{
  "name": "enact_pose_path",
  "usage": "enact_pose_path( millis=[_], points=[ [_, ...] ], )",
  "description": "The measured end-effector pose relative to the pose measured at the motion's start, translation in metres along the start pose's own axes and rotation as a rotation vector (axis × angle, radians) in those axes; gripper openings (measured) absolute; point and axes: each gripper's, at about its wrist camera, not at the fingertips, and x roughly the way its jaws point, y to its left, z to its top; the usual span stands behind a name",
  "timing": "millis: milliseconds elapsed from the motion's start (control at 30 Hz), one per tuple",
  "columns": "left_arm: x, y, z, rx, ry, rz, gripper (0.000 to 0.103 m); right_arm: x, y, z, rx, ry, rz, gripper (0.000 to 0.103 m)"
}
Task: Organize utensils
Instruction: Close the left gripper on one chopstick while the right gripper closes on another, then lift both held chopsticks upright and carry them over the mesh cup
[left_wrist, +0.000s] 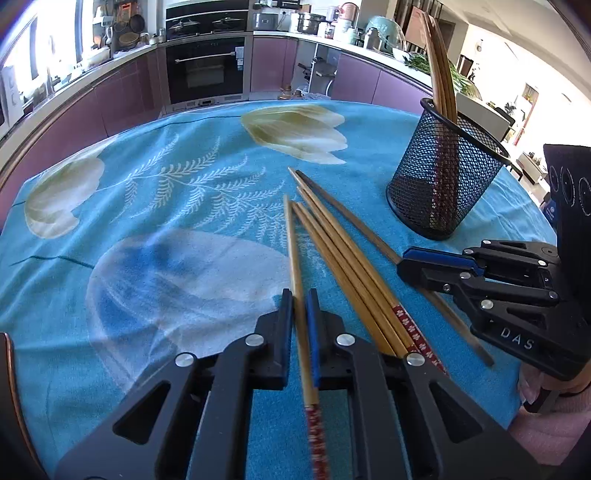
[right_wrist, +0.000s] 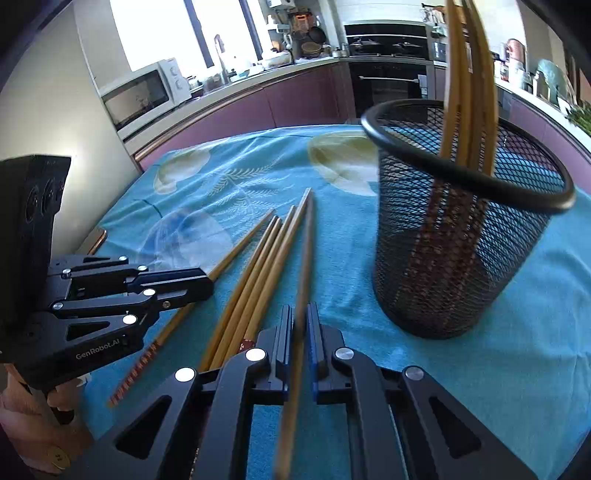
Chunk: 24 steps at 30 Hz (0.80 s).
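Observation:
In the left wrist view my left gripper (left_wrist: 300, 306) is shut on a bamboo chopstick (left_wrist: 291, 240) that lies flat on the cloth and points away. To its right, my right gripper (left_wrist: 402, 264) is shut on a darker chopstick (left_wrist: 347, 218). Several loose chopsticks (left_wrist: 332, 251) lie between the two. The right wrist view shows my right gripper (right_wrist: 300, 314) clamping its chopstick (right_wrist: 307, 240). My left gripper (right_wrist: 208, 284) pinches another chopstick (right_wrist: 243, 243) at the left, and the loose chopsticks (right_wrist: 258, 277) lie between. A black mesh holder (left_wrist: 436, 192) (right_wrist: 443, 266) stands upright at the right with several chopsticks (right_wrist: 465, 74) in it.
The table carries a blue floral cloth (left_wrist: 166, 206); its near left edge (right_wrist: 96, 240) shows copper trim. Purple kitchen cabinets, an oven (left_wrist: 205, 70) and a microwave (right_wrist: 140, 96) stand beyond. A hand (right_wrist: 26, 417) holds the left gripper's grip; a pink sleeve (left_wrist: 546, 424) is at the lower right.

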Motion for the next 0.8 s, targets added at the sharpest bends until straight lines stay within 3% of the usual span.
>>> enact_pose_path(
  millis=[267,600,800],
  points=[
    [-0.014,0.0,-0.003,-0.01,-0.025,-0.038,0.008,-0.017,0.006,0.0,-0.033,-0.038,0.058,0.006],
    [-0.005,-0.009,-0.007,0.043,0.015,-0.035,0.008,-0.002,0.016,-0.003,-0.098,0.058,0.051,0.007],
    [0.0,-0.008,-0.004,0.066,0.031,-0.051,0.013,0.005,0.014,0.002,-0.095,0.061,0.041,0.009]
  ],
)
